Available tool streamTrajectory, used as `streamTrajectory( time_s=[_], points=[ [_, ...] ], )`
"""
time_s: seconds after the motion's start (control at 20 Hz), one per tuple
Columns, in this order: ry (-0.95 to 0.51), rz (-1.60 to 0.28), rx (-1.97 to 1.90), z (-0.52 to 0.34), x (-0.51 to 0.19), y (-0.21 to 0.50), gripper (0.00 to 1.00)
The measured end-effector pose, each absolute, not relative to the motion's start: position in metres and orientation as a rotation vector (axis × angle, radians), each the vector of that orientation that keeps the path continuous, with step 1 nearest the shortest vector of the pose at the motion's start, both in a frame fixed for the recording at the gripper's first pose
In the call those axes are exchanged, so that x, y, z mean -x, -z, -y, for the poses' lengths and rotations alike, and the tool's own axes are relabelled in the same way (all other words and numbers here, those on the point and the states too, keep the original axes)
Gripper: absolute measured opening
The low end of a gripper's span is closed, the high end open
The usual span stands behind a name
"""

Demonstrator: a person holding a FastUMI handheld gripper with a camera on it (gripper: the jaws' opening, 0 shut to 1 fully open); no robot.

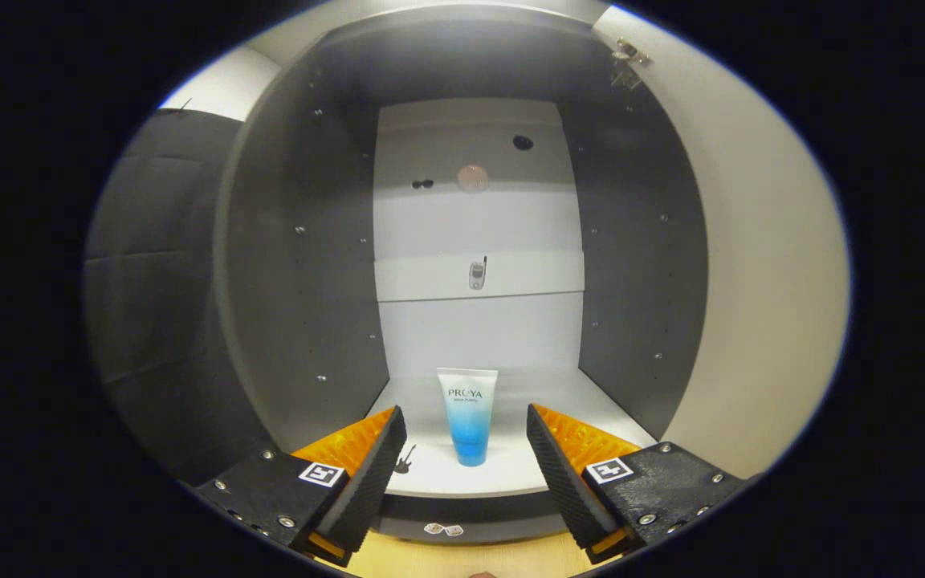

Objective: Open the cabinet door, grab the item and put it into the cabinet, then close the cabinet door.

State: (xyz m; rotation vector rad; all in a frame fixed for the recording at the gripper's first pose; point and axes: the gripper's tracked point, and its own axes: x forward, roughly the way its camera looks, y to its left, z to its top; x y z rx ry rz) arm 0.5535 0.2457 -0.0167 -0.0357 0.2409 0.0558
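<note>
A tall cabinet [478, 241] stands open ahead, with dark side walls, a pale back panel and a pale bottom shelf [503, 470]. Its door [759, 265] is swung wide at the right, the pale inner face turned toward the camera and a metal hinge [627, 64] showing at its upper corner. To the left of the cabinet hangs dark cloth [149, 265].

In the gripper view, a tube [468, 415], white at the top and fading to blue at the bottom, stands upright on its cap near the front edge of the bottom shelf, about midway between the side walls. The gripper [466, 433] hangs just in front of that shelf edge with its jaws apart; the tube shows in the gap between the fingertips, touching neither. A small dark mark [405, 459] lies on the shelf near the left fingertip. Below the shelf a strip of light wood floor [462, 558] shows.
</note>
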Motion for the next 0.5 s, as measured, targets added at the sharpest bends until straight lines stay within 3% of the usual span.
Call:
streamTrajectory(
  time_s=[0.5],
  points=[
    [-0.071, -0.137, 0.023, -0.252, -0.435, -0.015, 0.94]
  ],
)
